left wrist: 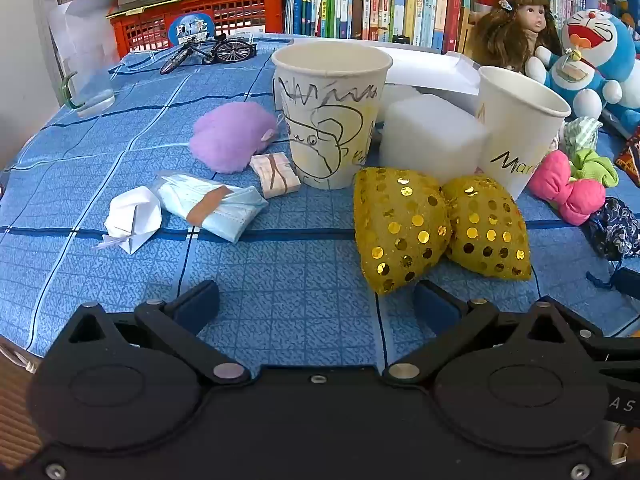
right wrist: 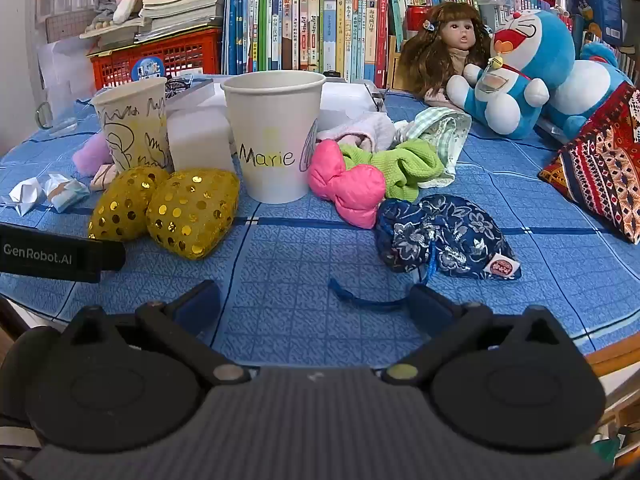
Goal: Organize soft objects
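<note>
So basically nothing's sorted yet, as far as I can tell. Both cups are sitting empty-looking on the blue checked surface [right wrist: 280, 320] and all the soft stuff is lying loose around them. The left hand-held gripper [left wrist: 316, 304] is hanging spread wide over bare cloth with nothing between its fingers, with the gold sequin bow [left wrist: 436, 232] lying just ahead to its right. The right hand-held gripper [right wrist: 316, 304] is gaping wide too and carrying nothing; the blue cord of the navy floral pouch [right wrist: 444, 236] is trailing right up to its right finger.

Still waiting to be dealt with: the pink bow [right wrist: 348, 184], the green scrunchie [right wrist: 404, 168] touching it, the checked cloth [right wrist: 444, 128] behind, and the purple fluffy ball [left wrist: 232, 136] left of the scribbled cup [left wrist: 332, 116]. A white foam block [left wrist: 432, 136] is wedged between the cups.

Readable bits: the plain cup [right wrist: 276, 136] is showing "Marie" in marker, and the left tool, peeking into the right view, is reading "GenRobot.AI". The book spines are too small to read.
</note>
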Motion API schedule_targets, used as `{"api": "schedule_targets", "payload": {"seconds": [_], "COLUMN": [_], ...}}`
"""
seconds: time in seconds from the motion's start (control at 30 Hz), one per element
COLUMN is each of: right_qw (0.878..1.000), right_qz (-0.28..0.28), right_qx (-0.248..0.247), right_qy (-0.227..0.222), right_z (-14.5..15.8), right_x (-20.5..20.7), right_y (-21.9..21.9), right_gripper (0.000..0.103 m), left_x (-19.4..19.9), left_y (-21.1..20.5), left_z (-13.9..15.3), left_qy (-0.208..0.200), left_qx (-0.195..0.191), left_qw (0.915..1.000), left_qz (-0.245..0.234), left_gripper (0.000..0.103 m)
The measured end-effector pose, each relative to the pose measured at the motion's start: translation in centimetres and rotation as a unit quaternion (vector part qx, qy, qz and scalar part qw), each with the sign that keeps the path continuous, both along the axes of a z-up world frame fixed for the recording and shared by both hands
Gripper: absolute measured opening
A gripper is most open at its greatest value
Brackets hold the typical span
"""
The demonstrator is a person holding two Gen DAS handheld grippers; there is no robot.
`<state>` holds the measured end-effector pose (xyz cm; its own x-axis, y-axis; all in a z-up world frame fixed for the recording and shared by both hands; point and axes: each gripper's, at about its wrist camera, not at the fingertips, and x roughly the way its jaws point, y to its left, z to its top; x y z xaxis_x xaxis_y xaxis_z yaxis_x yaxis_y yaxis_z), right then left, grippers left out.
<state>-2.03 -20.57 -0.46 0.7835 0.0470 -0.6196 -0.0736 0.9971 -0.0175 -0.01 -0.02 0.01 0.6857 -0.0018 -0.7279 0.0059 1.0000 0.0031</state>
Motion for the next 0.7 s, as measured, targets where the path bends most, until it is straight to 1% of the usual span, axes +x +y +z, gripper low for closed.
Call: {"api": "schedule_targets", "payload": {"seconds": [0.7], "right_qw": [1.0], "right_qz": [0.0], "right_qx": [-0.001], "right_qy": [0.0], "right_z": [0.05], "right_x": [0.01], "right_y": [0.08], "right_gripper": [0.103], "left_x": [0.03], "left_y": [-0.04], "left_z": [0.0], "left_qy": [0.003], "left_qx": [0.0], "left_qw": [1.0], "left_qz": [0.0], "left_gripper": [0.103]}}
